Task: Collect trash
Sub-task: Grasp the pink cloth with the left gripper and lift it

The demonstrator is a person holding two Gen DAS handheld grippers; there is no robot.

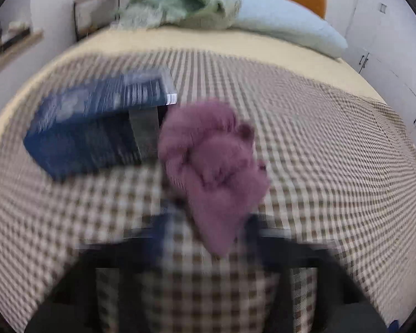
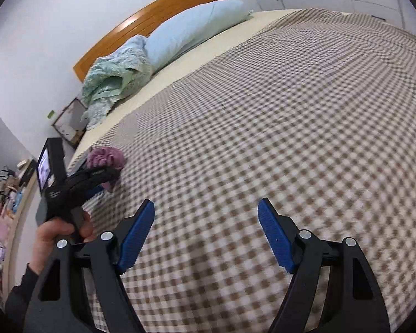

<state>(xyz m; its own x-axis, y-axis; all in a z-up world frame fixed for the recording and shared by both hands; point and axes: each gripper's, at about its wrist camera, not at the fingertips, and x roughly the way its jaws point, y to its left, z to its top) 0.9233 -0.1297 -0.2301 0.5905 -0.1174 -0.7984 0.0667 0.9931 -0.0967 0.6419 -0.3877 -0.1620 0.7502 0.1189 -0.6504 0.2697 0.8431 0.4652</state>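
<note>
Purple wad [image 1: 208, 166], mid-frame on checked bedspread [image 1: 319, 152], beside blue box [image 1: 97, 127]: grab step.
Left gripper [image 2: 108, 177] clamped on wad; right gripper [image 2: 205, 233] apart, empty. Next: lift clear, find bin.

My blue pads [image 2: 137, 234] look like ribbed matt plastic. The checked bedspread [image 2: 291, 138] is woven cloth, the purple rag [image 1: 208, 166] fuzzy, the headboard [image 2: 152, 16] glossy wood.
</note>
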